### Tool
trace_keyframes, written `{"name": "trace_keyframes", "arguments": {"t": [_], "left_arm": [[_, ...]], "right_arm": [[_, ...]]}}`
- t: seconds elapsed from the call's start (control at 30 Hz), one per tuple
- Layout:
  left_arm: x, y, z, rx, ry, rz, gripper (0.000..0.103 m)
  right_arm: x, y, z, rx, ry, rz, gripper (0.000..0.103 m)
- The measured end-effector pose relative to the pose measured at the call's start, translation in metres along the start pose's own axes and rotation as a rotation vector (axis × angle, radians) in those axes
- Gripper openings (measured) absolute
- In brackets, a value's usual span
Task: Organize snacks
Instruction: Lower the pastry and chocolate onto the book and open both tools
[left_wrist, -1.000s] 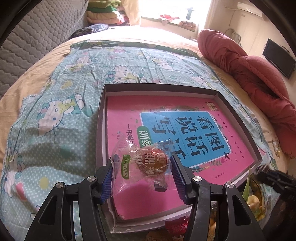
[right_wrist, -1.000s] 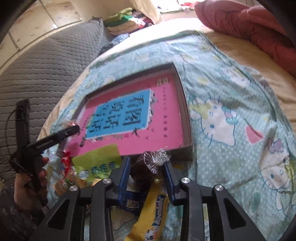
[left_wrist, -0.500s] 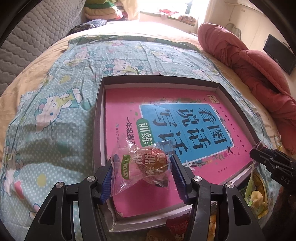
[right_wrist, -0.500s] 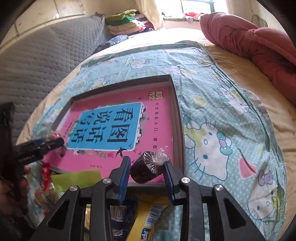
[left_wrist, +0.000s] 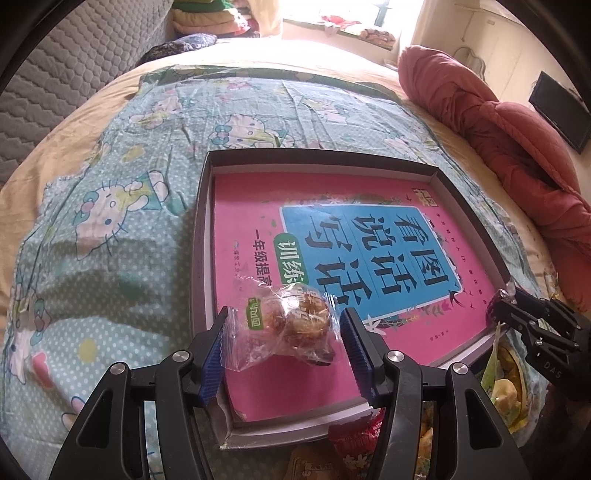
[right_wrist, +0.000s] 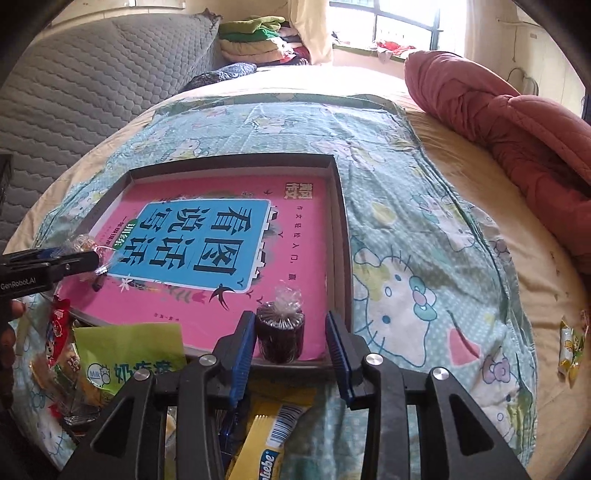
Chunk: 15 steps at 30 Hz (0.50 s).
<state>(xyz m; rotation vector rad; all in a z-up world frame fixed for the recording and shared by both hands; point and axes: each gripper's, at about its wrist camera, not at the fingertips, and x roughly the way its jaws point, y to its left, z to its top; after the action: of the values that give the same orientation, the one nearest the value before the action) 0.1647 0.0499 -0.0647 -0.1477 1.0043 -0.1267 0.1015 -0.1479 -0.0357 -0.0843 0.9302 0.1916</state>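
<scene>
Pink book cover (right_wrist: 303, 236): your far half lies open.
Grey cardboard tray wall (right_wrist: 341, 236): bars your right.
Heaped snack packets (right_wrist: 129, 362): crowd your near-left edge.

A bed (right_wrist: 461, 122) carries a cartoon-cat cloth (right_wrist: 424, 258), red quilt (right_wrist: 517, 122) and folded clothes (right_wrist: 255, 40).

Both wrist cameras look steeply down along their tongs, close above the bed (left_wrist: 110, 229); the left from the near-left, the right from the near-right, sharing the pink book (left_wrist: 295, 206) in its tray (right_wrist: 341, 236).
</scene>
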Motion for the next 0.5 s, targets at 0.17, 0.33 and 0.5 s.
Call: {"name": "trace_keyframes", "arguments": {"t": [0.17, 0.33, 0.5], "left_arm": [[-0.007, 0.002, 0.002, -0.006, -0.01, -0.002, 0.06], [-0.018, 0.006, 0.005, -0.019, -0.03, -0.006, 0.061], [-0.029, 0.008, 0.005, -0.028, -0.046, -0.014, 0.063]], "right_arm": [[-0.002, -0.001, -0.001, 0.002, -0.004, -0.006, 0.039], [-0.005, 0.0, 0.0, 0.0, -0.015, -0.016, 0.039], [-0.013, -0.001, 0.002, 0.009, -0.04, -0.012, 0.041]]}}
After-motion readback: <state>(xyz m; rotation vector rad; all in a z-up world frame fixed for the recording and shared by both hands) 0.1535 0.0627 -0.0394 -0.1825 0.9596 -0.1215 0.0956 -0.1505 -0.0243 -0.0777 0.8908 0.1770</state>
